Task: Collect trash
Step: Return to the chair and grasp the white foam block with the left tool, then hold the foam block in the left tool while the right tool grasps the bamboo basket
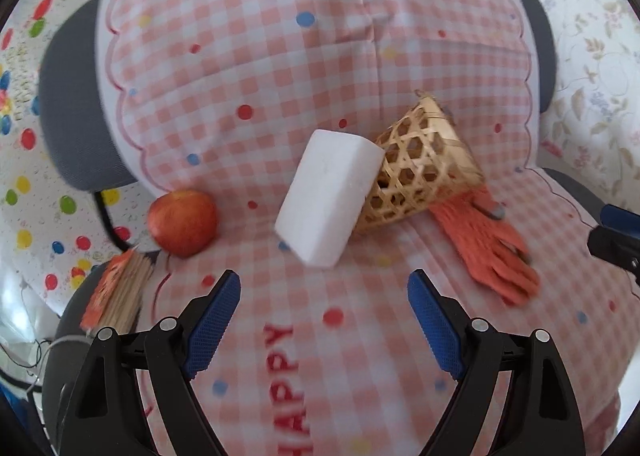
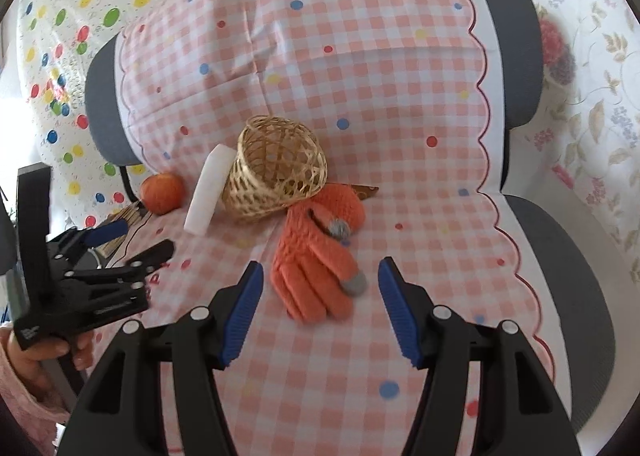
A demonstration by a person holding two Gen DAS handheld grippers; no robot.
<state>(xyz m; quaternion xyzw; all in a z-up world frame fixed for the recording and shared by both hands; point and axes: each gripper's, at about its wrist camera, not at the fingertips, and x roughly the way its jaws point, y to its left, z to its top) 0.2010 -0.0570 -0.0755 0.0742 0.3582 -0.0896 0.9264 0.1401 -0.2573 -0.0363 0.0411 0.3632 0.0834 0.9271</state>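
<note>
While both your grippers hang wide and empty, you are on approach: left gripper (image 1: 324,296) short of the block (image 1: 330,197) leaning on the basket (image 1: 424,165); right gripper (image 2: 320,288) over the glove (image 2: 316,256) before the basket. Next, pick an item.

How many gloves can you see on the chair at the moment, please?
1. The orange glove lies on the checked cloth, its cuff against the tipped woven basket. A second could be hidden beneath it.
</note>
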